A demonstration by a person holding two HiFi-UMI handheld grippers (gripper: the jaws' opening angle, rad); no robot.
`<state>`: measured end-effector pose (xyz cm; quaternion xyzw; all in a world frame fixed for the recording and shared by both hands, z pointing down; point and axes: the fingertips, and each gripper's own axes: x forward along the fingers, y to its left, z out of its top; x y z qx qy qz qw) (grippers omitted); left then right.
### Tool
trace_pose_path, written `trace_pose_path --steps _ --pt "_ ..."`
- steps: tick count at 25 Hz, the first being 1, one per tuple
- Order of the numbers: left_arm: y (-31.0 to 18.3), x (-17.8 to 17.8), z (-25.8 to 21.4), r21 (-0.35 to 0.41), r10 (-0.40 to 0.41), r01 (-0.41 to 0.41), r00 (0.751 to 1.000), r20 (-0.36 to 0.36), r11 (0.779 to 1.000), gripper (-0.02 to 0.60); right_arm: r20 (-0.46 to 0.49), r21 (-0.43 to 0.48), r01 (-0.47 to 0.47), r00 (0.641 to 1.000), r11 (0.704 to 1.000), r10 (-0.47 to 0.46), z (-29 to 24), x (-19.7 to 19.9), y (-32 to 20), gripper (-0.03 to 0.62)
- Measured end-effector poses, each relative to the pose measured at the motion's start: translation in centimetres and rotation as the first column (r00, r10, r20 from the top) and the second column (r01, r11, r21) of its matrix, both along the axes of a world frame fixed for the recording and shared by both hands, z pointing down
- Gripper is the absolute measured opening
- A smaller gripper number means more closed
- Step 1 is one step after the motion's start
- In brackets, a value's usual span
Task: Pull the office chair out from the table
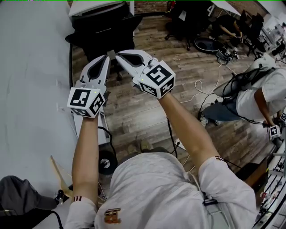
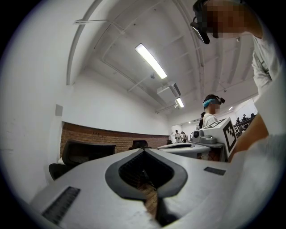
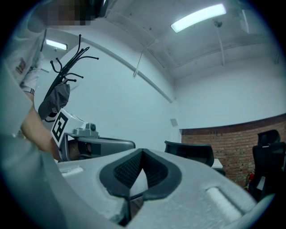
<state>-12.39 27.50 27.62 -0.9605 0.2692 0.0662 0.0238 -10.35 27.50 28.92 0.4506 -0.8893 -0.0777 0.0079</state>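
The black office chair [image 1: 102, 24] stands at the top of the head view, pushed in against a white table [image 1: 96, 6]. My two grippers are held out side by side above the wood floor, short of the chair, with their tips close together. The left gripper [image 1: 107, 57] is shut and empty, and so is the right gripper [image 1: 119, 56]. The chair's backrest [image 2: 84, 153] shows beyond the closed left gripper [image 2: 144, 152] in the left gripper view. It also appears as a backrest [image 3: 190, 152] past the closed right gripper [image 3: 142, 153] in the right gripper view.
A white wall [image 1: 31, 67] runs along the left. A seated person [image 1: 257, 96] and floor cables [image 1: 196, 89] are at the right, with more chairs [image 1: 187, 20] farther back. A round black base [image 1: 107, 163] lies near my feet. A coat rack [image 3: 67, 62] stands behind.
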Motion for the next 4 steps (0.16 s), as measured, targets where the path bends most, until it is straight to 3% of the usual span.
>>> trace_pose_path --steps 4 --pt "0.25 0.13 0.20 0.010 0.004 -0.004 1.000 -0.001 1.000 0.000 -0.001 0.003 0.000 1.000 1.000 0.000 0.06 0.17 0.32 0.000"
